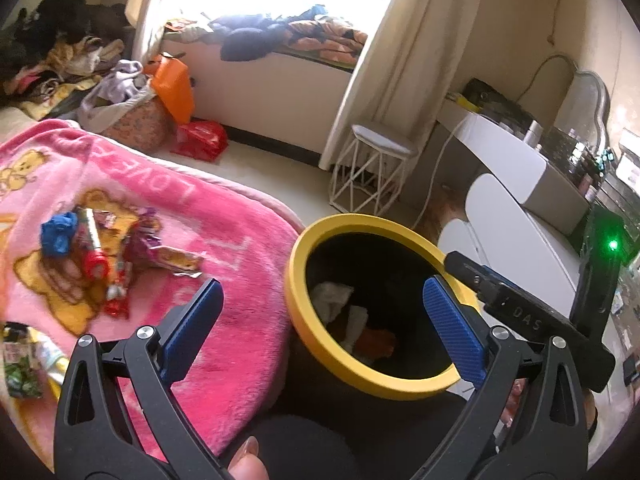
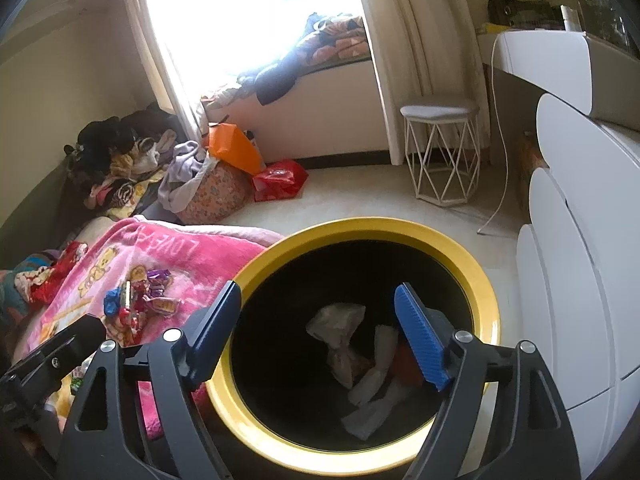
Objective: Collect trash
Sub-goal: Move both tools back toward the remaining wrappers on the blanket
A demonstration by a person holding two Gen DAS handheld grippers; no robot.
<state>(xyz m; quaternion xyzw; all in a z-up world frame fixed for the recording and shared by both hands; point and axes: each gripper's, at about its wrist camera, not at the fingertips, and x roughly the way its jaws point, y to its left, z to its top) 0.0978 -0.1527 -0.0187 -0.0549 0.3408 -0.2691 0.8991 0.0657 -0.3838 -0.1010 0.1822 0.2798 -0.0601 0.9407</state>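
A black bin with a yellow rim (image 1: 295, 264) (image 2: 485, 280) stands beside the bed. Crumpled white paper (image 1: 331, 297) (image 2: 340, 320) and an orange scrap (image 1: 376, 342) lie at its bottom. My left gripper (image 1: 322, 286) is open and empty, one finger over the pink blanket (image 1: 224, 216), the other over the bin's mouth. Over the bin my right gripper (image 2: 318, 288) is also open, with nothing between its blue pads (image 2: 420, 340). A pile of wrappers (image 1: 104, 252) (image 2: 140, 300) with a crumpled blue piece (image 1: 58, 232) lies on the blanket, left of both grippers. More wrappers (image 1: 24, 364) lie at the lower left.
A white wire stool (image 1: 372, 172) (image 2: 440, 152) and a white dresser (image 1: 520, 216) (image 2: 572, 280) stand beyond and right of the bin, a cable (image 2: 500, 160) hanging between. A red bag (image 1: 200, 140) (image 2: 280, 180) and a full laundry basket (image 1: 136, 116) sit on the floor by the window bench.
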